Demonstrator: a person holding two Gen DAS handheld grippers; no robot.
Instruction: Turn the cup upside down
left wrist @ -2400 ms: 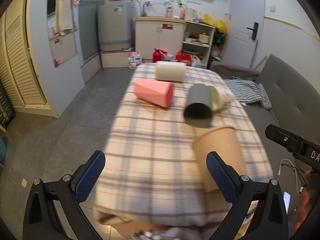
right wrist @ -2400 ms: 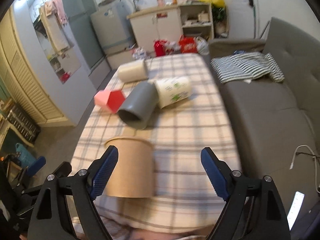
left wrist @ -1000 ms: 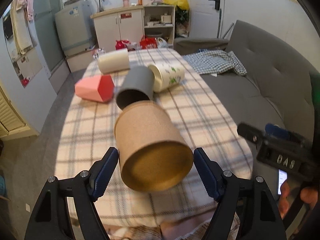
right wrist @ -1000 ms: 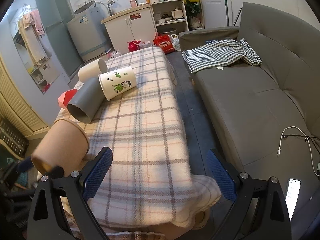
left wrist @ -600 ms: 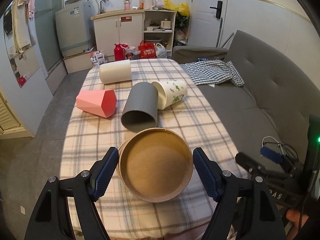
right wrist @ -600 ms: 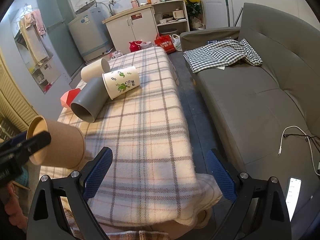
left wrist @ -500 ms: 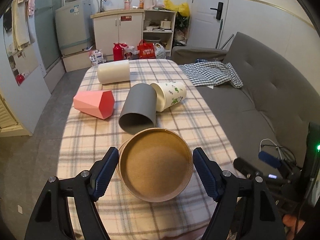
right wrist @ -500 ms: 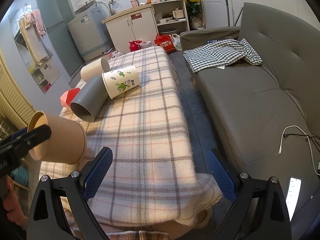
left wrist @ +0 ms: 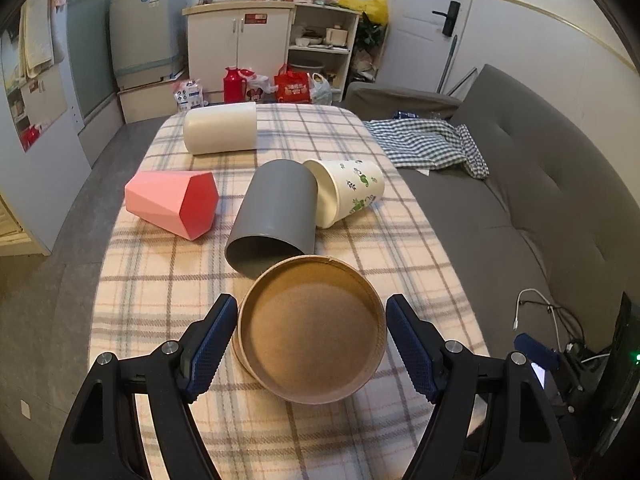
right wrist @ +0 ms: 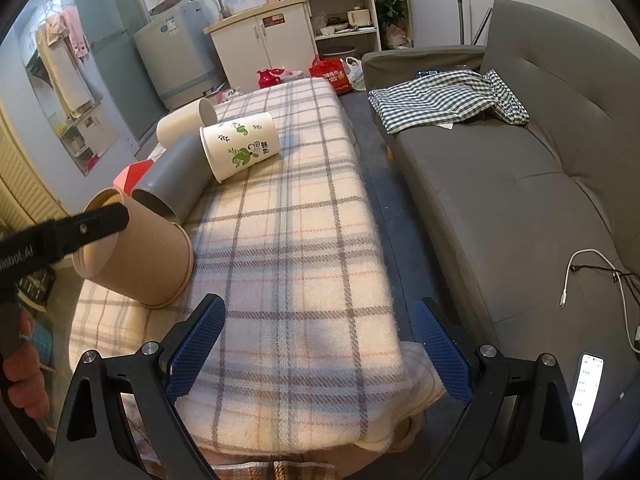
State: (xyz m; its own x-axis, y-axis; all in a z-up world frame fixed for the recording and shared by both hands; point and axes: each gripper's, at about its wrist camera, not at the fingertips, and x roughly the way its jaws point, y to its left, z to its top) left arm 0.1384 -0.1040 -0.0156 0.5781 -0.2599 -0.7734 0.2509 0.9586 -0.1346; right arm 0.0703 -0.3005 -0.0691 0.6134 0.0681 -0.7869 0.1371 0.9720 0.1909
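— Brown paper cup [left wrist: 312, 328]: is the left hand-held gripper [left wrist: 308, 344] gripping it?
— Yes, closing on its sides, tilting it so the rim is meeting the plaid surface [left wrist: 160, 264] mouth-down. The right hand-held gripper [right wrist: 320, 348] is hanging wide apart, holding nothing.
— Beyond?
— The grey cup [left wrist: 276, 216] is lying sideways.

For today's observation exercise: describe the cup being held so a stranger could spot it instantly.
On the plaid-covered table, look at the near end, in front of the grey cup. The brown paper cup sits tilted between the left gripper jaws, the only one lifted.
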